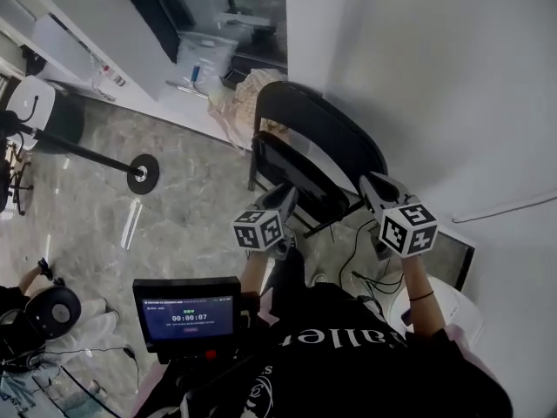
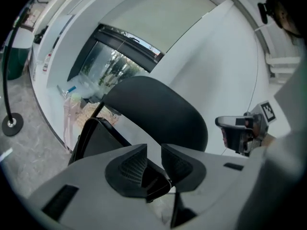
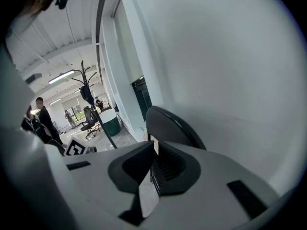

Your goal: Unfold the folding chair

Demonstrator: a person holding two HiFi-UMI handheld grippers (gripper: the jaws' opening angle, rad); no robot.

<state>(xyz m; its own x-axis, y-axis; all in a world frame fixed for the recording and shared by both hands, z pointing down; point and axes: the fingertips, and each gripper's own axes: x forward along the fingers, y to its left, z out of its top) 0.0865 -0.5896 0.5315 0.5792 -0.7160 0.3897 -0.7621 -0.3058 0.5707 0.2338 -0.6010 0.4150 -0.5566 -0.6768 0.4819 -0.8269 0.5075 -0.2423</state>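
The black folding chair (image 1: pixel 318 142) leans folded against the white wall, its seat panel (image 1: pixel 300 185) flat in front of the rounded backrest. My left gripper (image 1: pixel 288 200) is at the seat's lower left corner, its jaws a little apart with nothing between the pads. In the left gripper view the left gripper (image 2: pixel 153 159) looks up at the backrest (image 2: pixel 158 111). My right gripper (image 1: pixel 372 190) is shut and empty beside the chair's lower right edge. The right gripper view has the right gripper (image 3: pixel 156 159) close under the backrest (image 3: pixel 170 126).
A coat stand's round base (image 1: pixel 142 173) stands on the marble floor to the left. Cables (image 1: pixel 361 264) run along the floor under the chair. A small monitor (image 1: pixel 187 313) hangs on my chest. A bag (image 1: pixel 233 96) lies by the glass door (image 1: pixel 231 11). A person (image 1: pixel 43 312) sits at lower left.
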